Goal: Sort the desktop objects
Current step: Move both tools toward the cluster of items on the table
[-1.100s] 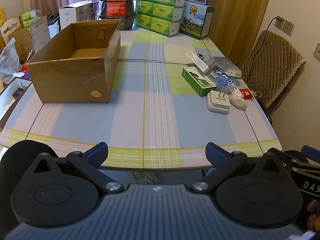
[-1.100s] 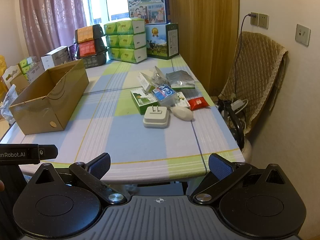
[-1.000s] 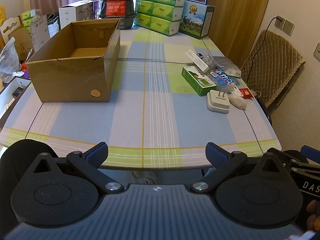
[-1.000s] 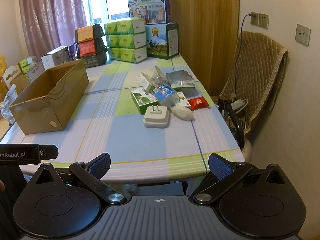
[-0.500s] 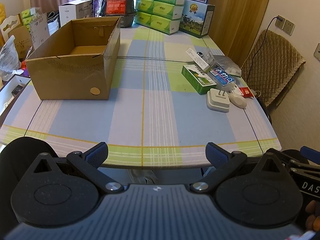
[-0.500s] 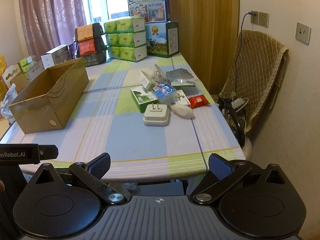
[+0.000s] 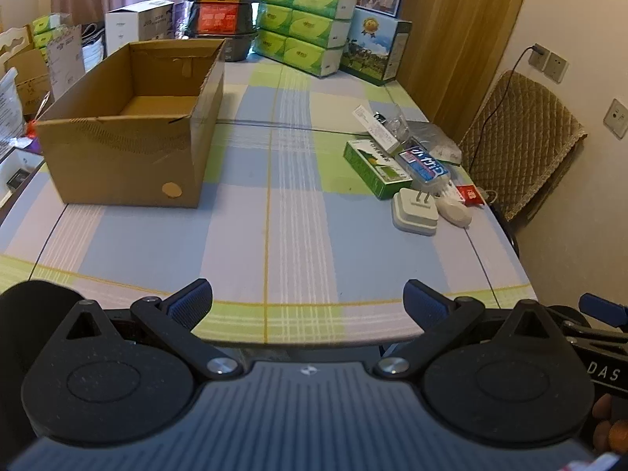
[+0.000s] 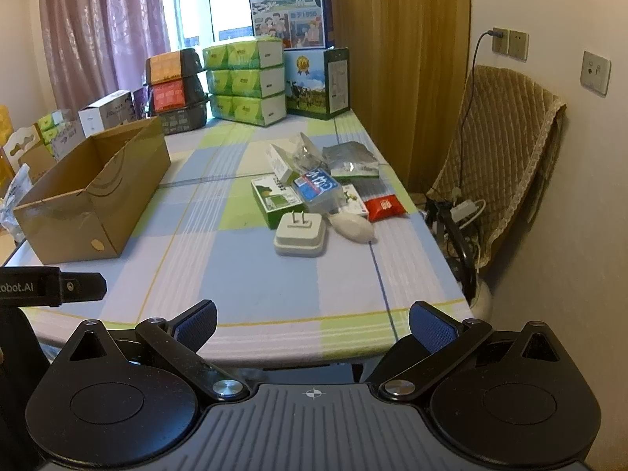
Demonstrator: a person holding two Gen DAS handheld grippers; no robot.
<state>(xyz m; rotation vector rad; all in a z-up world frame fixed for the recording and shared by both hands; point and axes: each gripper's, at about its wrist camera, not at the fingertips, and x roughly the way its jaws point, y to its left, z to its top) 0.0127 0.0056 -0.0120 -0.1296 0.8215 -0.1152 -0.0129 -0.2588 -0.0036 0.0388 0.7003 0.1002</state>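
I hold left gripper (image 7: 308,300) spread, empty | right gripper (image 8: 313,322) spread, empty | open brown cardboard box (image 7: 129,125) left | white plug adapter (image 8: 300,233) near green carton (image 8: 274,198)

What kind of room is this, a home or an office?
Most likely a room in a home used partly for storage. A table with a checked cloth holds stacked tissue packs and milk cartons, a padded chair stands by the wall, and curtains cover the window.
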